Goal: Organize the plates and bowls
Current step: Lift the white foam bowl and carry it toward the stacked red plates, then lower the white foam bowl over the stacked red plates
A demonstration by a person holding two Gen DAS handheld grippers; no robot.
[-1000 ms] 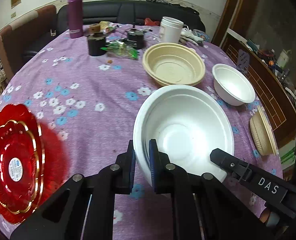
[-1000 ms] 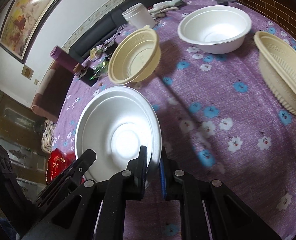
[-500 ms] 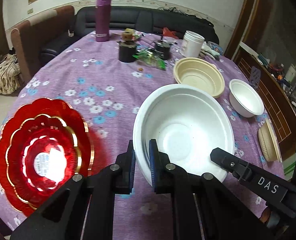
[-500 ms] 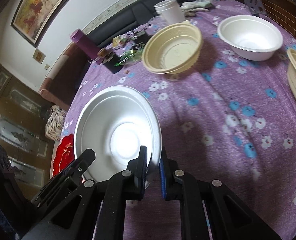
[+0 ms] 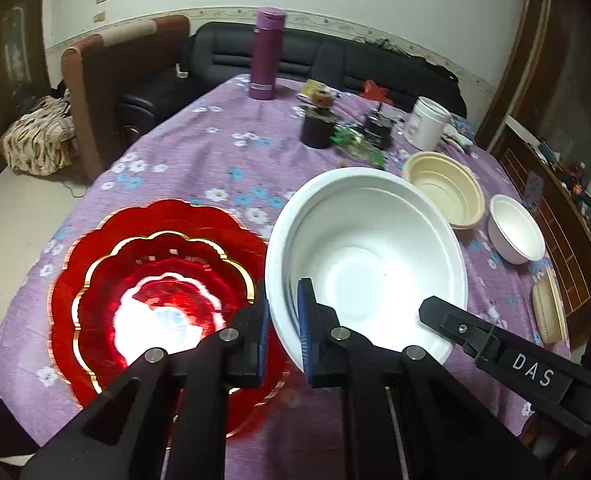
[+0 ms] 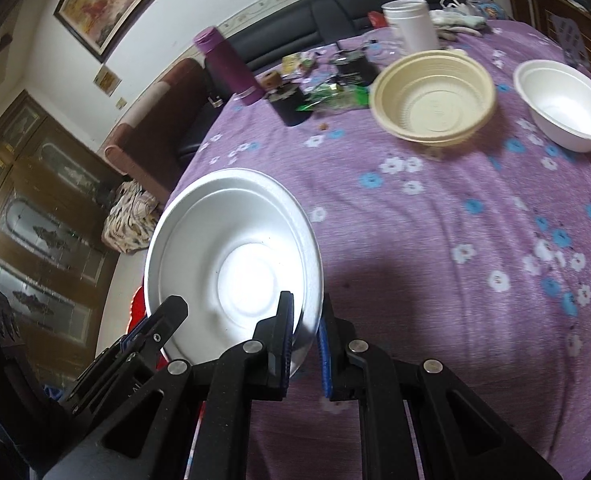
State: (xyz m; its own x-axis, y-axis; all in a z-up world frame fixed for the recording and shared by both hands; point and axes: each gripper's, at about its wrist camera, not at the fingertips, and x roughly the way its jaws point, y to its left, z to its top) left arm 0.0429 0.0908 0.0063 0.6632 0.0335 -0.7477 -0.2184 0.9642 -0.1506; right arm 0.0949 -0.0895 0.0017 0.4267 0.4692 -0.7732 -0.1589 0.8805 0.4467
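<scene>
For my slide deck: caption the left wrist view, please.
Both grippers, left and right, carry a large white bowl beside stacked red plates on a purple floral tablecloth.

Bare tablecloth (image 6: 435, 260) lies open to my right; red plates (image 5: 151, 280) block my left, beige bowl (image 6: 433, 98) ahead.

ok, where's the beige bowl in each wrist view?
Left wrist: beige bowl sits right of centre, just past the big white bowl's far rim.
Right wrist: upper right, left of the small white bowl.
Shared landmark: purple bottle at the table's far edge.
</scene>
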